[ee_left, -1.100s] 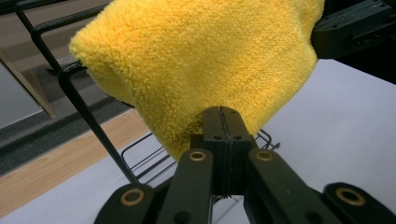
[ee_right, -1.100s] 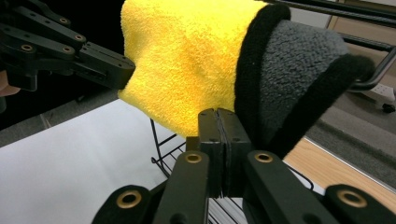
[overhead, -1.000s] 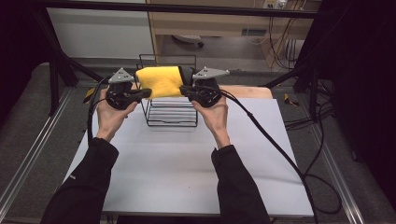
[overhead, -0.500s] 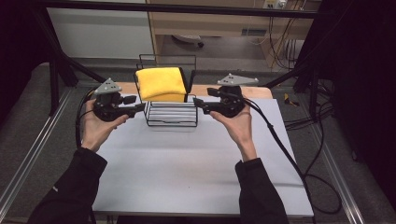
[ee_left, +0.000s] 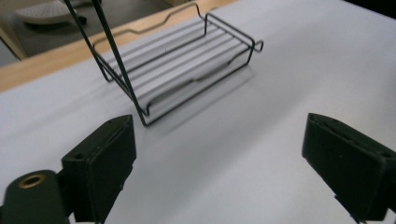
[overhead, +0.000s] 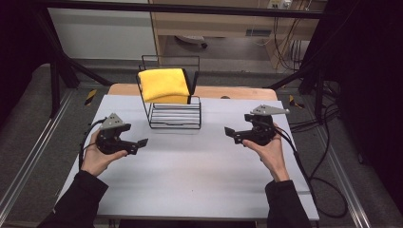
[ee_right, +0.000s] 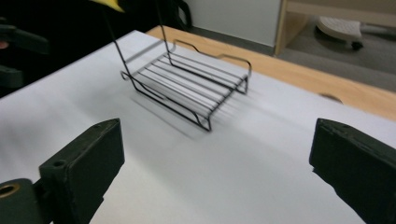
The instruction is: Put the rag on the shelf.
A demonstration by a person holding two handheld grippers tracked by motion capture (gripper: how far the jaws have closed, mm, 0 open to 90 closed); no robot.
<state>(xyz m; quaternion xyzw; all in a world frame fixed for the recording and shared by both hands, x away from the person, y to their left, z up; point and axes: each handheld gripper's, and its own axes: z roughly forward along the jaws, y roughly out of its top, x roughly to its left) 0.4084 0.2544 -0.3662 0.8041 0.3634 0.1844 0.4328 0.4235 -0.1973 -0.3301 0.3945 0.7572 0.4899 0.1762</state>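
Observation:
A folded yellow cloth (overhead: 164,85) lies on the top shelf of a black wire rack (overhead: 176,118) at the back middle of the white table (overhead: 190,180). My left gripper (overhead: 136,137) is held low over the table, left of the rack and in front of it. My right gripper (overhead: 232,135) is held low to the right of the rack. Both point inward at the rack's lower shelf (ee_left: 187,70) (ee_right: 187,88). The jaws of the left gripper (ee_left: 224,163) and the right gripper (ee_right: 219,168) have just been opening and stand wide, with nothing between them.
A wooden board (overhead: 237,92) runs behind the white tabletop. Black cables (overhead: 304,175) trail from the right gripper off the table's right edge. Dark frame bars (overhead: 62,71) and metal rails flank the table. A corner of the yellow cloth (ee_right: 109,3) shows at the top of the right gripper view.
Both grippers have let go of the yellow cloth, which stays on the rack's top. The hands have moved apart, down and nearer the person, and the jaws have opened.

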